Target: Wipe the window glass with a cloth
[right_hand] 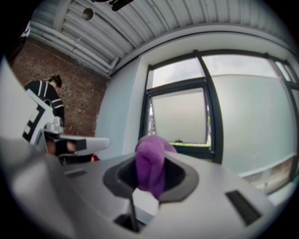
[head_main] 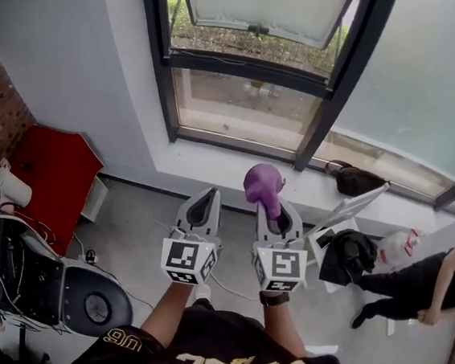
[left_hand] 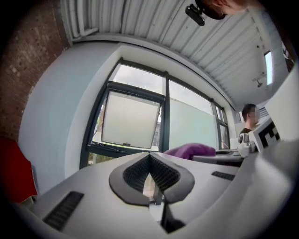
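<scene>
**Tongs.** The right tongs (right_hand: 150, 176) were clamped on a purple cloth (right_hand: 150, 161), which stood bunched up above the jaw tips. The left tongs (left_hand: 150, 173) were together with nothing between them. In the head view the two were held level, side by side and just apart.

**Position.** Taking the dark frame upright (head_main: 334, 91) as the landmark, the cloth hung low and to its left. It was short of the sill (head_main: 229, 163) and well clear of the window glass (head_main: 239, 110).

**Step in hand.** Cloth and glass were not in contact. In my judgement the scene fitted either a cloth carried towards the pane or one drawn back from it. Whether the glass bore smears could not be told at this range.

**Next contact.** Any stroke would call for a forward reach over the sill, with the bunched cloth pressed flat so that the tongs' tips stayed off the pane.

**Edges and room.**
- A hinged pane (head_main: 262, 3) stood tilted open above and left of the upright, and its lower edge projected.
- A dark bag (head_main: 355, 180) lay on the sill just right of the upright.
- A seated person (head_main: 411, 277) was further right.
- Bare floor (head_main: 142, 225) lay below the sill to the left of the upright.
</scene>
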The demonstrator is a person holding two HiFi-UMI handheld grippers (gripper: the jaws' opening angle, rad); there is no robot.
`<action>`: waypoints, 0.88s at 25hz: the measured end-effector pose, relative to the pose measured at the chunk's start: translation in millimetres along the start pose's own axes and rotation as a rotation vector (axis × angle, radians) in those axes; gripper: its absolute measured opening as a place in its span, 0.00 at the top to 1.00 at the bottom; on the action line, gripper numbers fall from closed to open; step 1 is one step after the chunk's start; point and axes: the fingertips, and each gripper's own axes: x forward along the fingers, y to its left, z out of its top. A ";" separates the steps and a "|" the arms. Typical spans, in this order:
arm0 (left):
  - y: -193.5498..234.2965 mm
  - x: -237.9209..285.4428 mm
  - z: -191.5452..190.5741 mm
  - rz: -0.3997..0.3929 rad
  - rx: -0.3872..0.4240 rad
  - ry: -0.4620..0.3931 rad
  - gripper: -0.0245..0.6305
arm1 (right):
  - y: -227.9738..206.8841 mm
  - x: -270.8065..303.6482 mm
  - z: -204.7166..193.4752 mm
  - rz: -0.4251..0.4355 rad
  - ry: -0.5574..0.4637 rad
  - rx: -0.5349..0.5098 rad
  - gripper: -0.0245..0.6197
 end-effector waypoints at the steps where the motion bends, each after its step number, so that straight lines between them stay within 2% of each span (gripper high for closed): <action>1: 17.2 1.2 3.6 0.017 -0.009 -0.010 0.94 | 7.3 10.9 -0.9 0.003 0.007 0.004 0.83; 5: 72.7 10.3 -4.7 0.030 0.021 0.021 0.95 | 33.8 46.8 -18.0 0.005 0.041 0.037 0.83; 9: 94.0 27.7 -16.7 -0.013 -0.027 0.043 0.94 | 49.5 76.9 -34.6 0.028 0.071 0.076 0.83; 13: 90.4 51.4 -25.0 -0.066 0.018 0.059 0.95 | 35.9 105.0 -40.8 0.005 0.042 0.135 0.83; 16: 98.3 68.9 -36.5 -0.073 0.034 0.083 0.94 | 23.6 124.6 -44.0 -0.002 0.009 0.177 0.83; 20: 110.6 105.3 -50.6 -0.066 0.034 0.110 0.95 | -0.9 152.3 -56.1 -0.011 -0.009 0.230 0.83; 22: 108.2 131.2 -55.8 -0.092 0.016 0.124 0.94 | -17.1 171.2 -59.9 0.018 -0.022 0.258 0.83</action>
